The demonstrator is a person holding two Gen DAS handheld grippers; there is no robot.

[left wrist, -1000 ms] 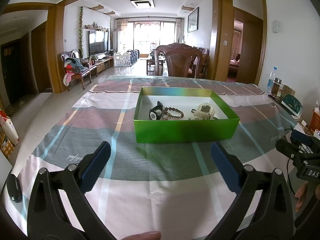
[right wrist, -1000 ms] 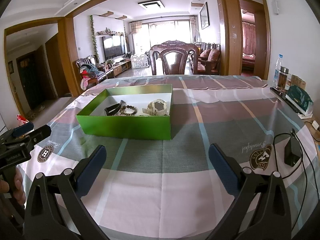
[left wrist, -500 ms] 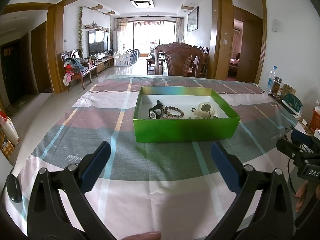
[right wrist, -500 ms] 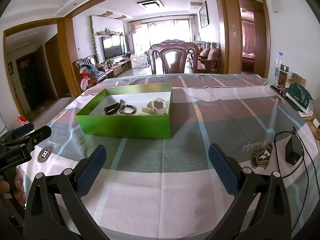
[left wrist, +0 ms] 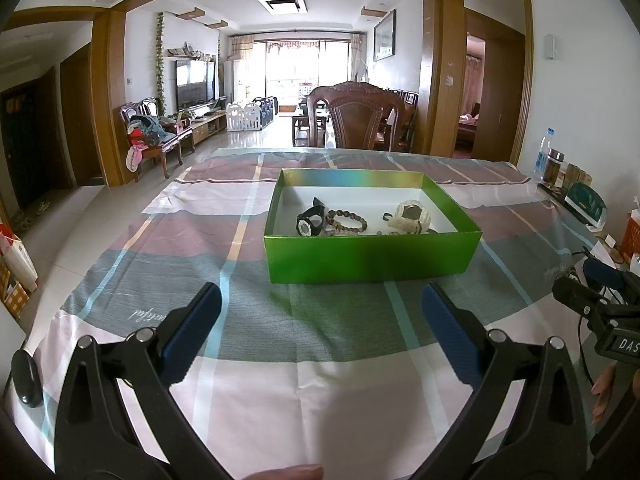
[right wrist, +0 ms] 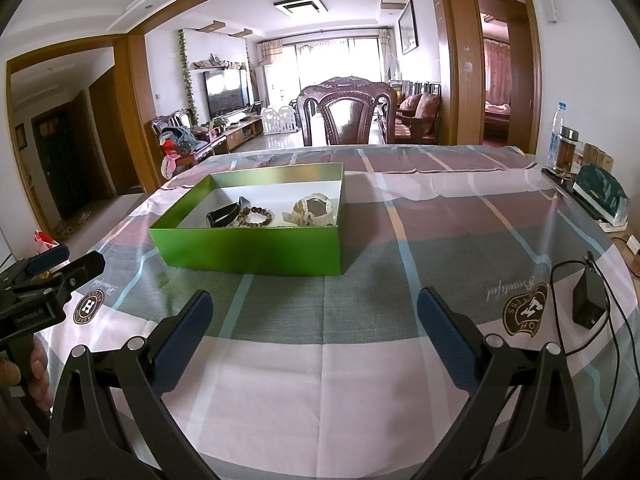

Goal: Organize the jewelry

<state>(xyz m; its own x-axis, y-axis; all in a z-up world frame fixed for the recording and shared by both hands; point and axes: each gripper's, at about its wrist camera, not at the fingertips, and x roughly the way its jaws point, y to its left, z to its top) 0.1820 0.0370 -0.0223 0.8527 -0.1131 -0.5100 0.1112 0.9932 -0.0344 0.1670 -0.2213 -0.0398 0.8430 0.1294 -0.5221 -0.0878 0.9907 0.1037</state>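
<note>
An open green box point(left wrist: 372, 258) stands on the checked tablecloth; it also shows in the right wrist view point(right wrist: 256, 250). Inside lie a black watch point(left wrist: 310, 221), a brown bead bracelet point(left wrist: 346, 222) and a cream watch point(left wrist: 410, 216). In the right wrist view they are the black watch point(right wrist: 224, 214), the bracelet point(right wrist: 256, 216) and the cream watch point(right wrist: 314, 210). My left gripper point(left wrist: 320, 312) is open and empty, short of the box. My right gripper point(right wrist: 312, 316) is open and empty, short of the box's right end.
A black adapter with a cable point(right wrist: 588, 300) lies on the cloth at the right. A bottle and jar point(right wrist: 564, 148) and a green packet point(right wrist: 600, 194) stand at the far right edge. A black object point(left wrist: 26, 376) lies at the left edge. A wooden chair point(left wrist: 362, 120) stands behind the table.
Both grippers have stayed nearly still and open; the views shift only very slightly. Nothing in the box has moved.
</note>
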